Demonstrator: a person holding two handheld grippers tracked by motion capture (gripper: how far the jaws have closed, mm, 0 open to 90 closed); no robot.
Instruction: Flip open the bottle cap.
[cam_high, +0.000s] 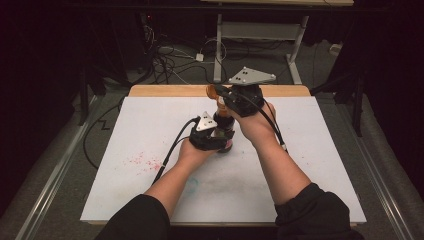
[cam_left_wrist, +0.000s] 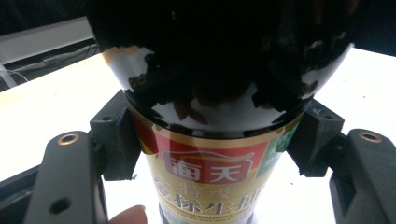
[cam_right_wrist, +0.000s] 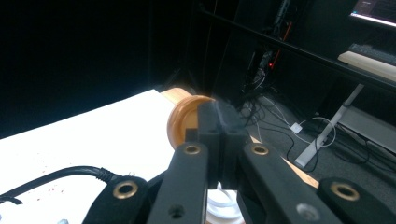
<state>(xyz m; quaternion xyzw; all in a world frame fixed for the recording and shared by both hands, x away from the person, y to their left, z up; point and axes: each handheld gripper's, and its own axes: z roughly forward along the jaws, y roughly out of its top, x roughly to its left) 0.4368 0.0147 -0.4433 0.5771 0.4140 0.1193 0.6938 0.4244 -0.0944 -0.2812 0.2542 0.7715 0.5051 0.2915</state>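
The left tongs (cam_left_wrist: 210, 140) clamp the dark glass soy sauce bottle (cam_left_wrist: 210, 182), their black pads pressed to either side of it just below the shoulder, where the glossy red, gold and green label begins. The bottle stands upright on the white table (cam_high: 310, 150), held steady between them.

The right tongs (cam_right_wrist: 219, 133) are above the left tongs, over the top of the bottle, with their jaws drawn fully together. Just beyond their tips sits the round orange plastic cap (cam_right_wrist: 182, 123), smooth and slightly translucent; the closed jaws appear to pinch its edge or flap, though the contact itself is hidden behind the pads. In the high view the cap (cam_high: 212, 91) juts out sideways from the right tongs (cam_high: 227, 97).

The step in hand looks like opening the bottle: one side anchors the body, the other works the cap. The next move calls for a firm hold below and a clean lift or turn above, without tipping the bottle.
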